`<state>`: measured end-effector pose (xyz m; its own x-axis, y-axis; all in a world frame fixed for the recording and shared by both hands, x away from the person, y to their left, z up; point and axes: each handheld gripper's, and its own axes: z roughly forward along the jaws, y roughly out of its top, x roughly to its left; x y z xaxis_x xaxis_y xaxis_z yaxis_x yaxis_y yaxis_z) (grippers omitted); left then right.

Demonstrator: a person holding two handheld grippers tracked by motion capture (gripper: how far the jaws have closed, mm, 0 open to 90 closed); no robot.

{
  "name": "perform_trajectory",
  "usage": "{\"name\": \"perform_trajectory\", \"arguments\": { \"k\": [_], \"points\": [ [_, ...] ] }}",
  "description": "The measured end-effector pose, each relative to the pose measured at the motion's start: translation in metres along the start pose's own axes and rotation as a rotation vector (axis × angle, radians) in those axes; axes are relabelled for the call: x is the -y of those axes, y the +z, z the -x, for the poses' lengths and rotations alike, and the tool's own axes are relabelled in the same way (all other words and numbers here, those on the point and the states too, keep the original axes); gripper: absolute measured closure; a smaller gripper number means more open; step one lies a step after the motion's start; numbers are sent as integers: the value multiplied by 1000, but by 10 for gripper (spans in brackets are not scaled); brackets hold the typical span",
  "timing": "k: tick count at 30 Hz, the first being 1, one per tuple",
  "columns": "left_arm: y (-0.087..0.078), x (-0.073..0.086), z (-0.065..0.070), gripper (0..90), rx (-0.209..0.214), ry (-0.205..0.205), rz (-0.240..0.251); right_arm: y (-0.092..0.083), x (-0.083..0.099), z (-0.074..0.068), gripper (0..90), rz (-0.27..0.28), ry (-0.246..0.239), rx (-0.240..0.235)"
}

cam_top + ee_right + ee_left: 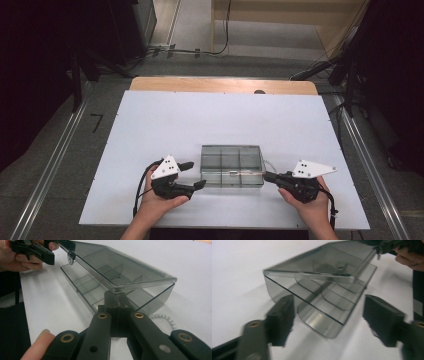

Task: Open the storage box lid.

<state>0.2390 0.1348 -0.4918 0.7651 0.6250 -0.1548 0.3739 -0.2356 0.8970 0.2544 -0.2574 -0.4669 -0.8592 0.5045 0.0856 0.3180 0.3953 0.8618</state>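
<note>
A smoky clear compartment box [232, 162] lies near the table's front edge, its lid raised a little off the base. My left gripper [196, 174] stands open at the box's left end. In the left gripper view the gripper [332, 318] has its jaws wide apart around the box's [322, 290] near corner, and the pads touch nothing. My right gripper [266, 176] is shut at the box's front right corner. In the right gripper view its closed tips [117, 296] sit at the lifted lid's corner on the box [125, 272]. I see nothing pinched between them.
The white table [150, 130] has open room behind and to both sides of the box. A white coiled cord [166, 318] lies beside the box's right end. Dark equipment and floor rails flank the table. A wooden strip [220, 85] runs along its far edge.
</note>
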Motion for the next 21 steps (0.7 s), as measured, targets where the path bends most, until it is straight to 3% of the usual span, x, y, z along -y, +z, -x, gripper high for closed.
{"name": "perform_trajectory", "arguments": {
  "k": [4, 5, 9, 15, 21],
  "points": [
    [2, -9, -6, 7, -15, -10, 45, 0, -7, 3, 879, 12, 3, 11],
    [2, -11, -7, 0, -15, -14, 52, 0, -9, 4, 879, 17, 3, 15],
    [4, -17, -11, 0, -21, -7, 66, 0, -17, 7, 879, 28, 11, 21],
    [15, -27, -15, 21, -44, 35, 62, 1, -26, 12, 879, 43, 21, 28],
    [21, -34, -24, 95, -57, 25, 102, 5, -33, 16, 879, 38, 20, 32]
  ]
}}
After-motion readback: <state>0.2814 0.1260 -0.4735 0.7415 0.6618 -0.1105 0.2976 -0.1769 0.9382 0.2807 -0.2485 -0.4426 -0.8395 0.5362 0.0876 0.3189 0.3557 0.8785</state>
